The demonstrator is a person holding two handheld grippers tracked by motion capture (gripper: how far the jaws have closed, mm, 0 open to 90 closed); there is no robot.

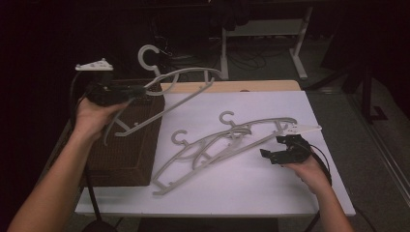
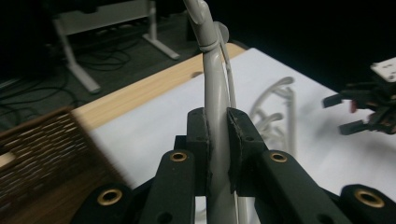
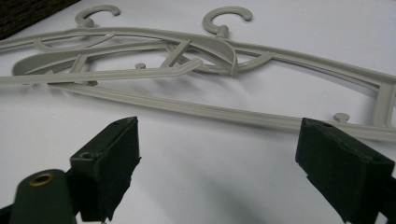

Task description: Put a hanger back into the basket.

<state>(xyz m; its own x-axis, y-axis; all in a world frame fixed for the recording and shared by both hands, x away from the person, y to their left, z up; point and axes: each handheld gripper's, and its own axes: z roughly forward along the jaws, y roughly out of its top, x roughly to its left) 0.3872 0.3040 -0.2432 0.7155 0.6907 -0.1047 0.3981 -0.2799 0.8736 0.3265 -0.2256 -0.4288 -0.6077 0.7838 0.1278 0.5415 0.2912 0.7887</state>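
Note:
A grey plastic hanger (image 1: 179,92) hangs in the air over the basket, hook (image 1: 147,54) pointing up and away. My left gripper (image 1: 140,90) is shut on its arm; in the left gripper view the black pads (image 2: 238,135) press on the grey bar (image 2: 215,102) from both sides. Two more grey hangers (image 1: 217,145) lie overlapped on the white table top (image 1: 270,193). My right gripper (image 1: 271,147) rests by their right ends, open, with nothing between its fingers. In the right gripper view these hangers (image 3: 196,60) lie just beyond my right gripper (image 3: 215,168).
A brown wicker basket (image 1: 125,154) stands at the table's left side, under the lifted hanger. A wooden strip (image 1: 251,86) runs along the table's far edge. Beyond it are white desk legs (image 1: 300,43) and cables on a dark floor.

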